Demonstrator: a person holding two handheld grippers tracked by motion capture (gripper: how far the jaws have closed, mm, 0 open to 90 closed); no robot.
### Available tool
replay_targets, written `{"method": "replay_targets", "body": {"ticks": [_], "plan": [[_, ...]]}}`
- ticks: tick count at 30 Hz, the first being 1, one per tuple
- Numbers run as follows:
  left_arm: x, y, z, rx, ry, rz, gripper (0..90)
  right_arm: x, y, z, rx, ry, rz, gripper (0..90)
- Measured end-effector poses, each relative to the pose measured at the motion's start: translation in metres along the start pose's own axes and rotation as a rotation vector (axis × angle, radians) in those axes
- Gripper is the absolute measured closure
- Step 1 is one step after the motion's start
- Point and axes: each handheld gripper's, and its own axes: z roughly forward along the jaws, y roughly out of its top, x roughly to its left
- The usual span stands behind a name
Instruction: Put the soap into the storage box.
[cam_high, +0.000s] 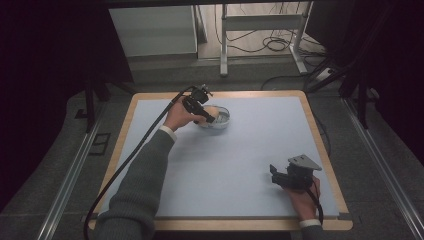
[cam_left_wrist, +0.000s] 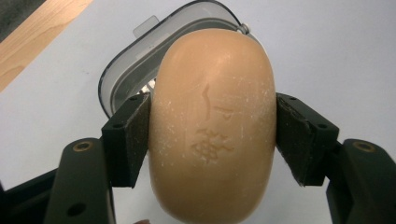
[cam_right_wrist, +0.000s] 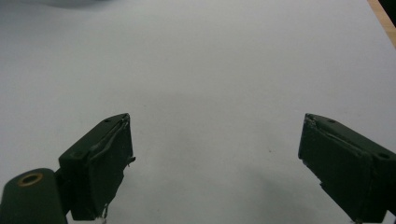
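Your left gripper (cam_left_wrist: 212, 135) has the soap bar (cam_left_wrist: 212, 126) clamped between its two black jaws, one pad pressed on each long side. It's a tan, oval bar with a stamped mark on its face and pale dusty flecks across the surface. Right behind and under it in the left gripper view sits the soap dish (cam_left_wrist: 122, 77), a clear, dark-rimmed tray, and the bar is held over its near end; whether it touches the dish, I can't tell from here.

From the high view, your left hand (cam_high: 179, 119) reaches to the far side of the table (cam_high: 125, 130), holding the left gripper (cam_high: 207, 116) with its jaws at the soap dish (cam_high: 222, 121), where the soap bar (cam_high: 212, 109) shows as a pale lump. The gripper's cable trails back along your grey sleeve (cam_high: 142, 185) toward the near left corner.

The pale blue mat (cam_high: 240, 160) covers nearly the whole tabletop, with the wooden border showing around it.

Over on the near right, your right hand (cam_high: 302, 200) holds the right gripper (cam_high: 274, 172) low over the mat, well apart from the dish. In the right gripper view, the right gripper (cam_right_wrist: 215, 158) has its jaws spread wide with nothing between them but bare blue mat (cam_right_wrist: 210, 70).
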Motion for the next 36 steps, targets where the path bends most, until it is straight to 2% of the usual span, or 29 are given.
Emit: {"method": "replay_targets", "body": {"ticks": [9,18,23,27,28,31,34,36], "plan": [[0.004,0.009,0.014,0.029,0.006,0.013,32.2,0.0,0.0,0.0,0.001,-0.001,0.002,10.0],[0.007,0.021,0.026,0.026,-0.01,0.019,32.1,0.0,0.0,0.001,0.006,-0.002,0.002,10.0],[0.01,0.019,0.036,0.046,-0.011,0.012,32.0,0.0,0.0,0.001,0.007,-0.004,0.004,10.0],[0.007,0.018,0.041,0.066,0.003,0.025,31.9,0.0,0.0,0.001,0.008,-0.005,0.003,10.0],[0.006,0.018,0.041,0.062,0.006,0.027,31.5,0.0,0.0,0.001,0.009,-0.005,0.003,10.0],[0.005,0.017,0.034,-0.001,-0.01,0.001,30.0,0.0,0.0,0.001,0.008,-0.006,0.002,10.0],[0.002,0.016,0.03,0.007,-0.008,0.017,28.1,0.0,0.0,0.001,0.006,-0.006,0.002,10.0],[0.001,0.014,0.027,-0.005,-0.009,0.012,27.1,0.0,0.0,0.001,0.006,-0.007,0.001,10.0]]}}
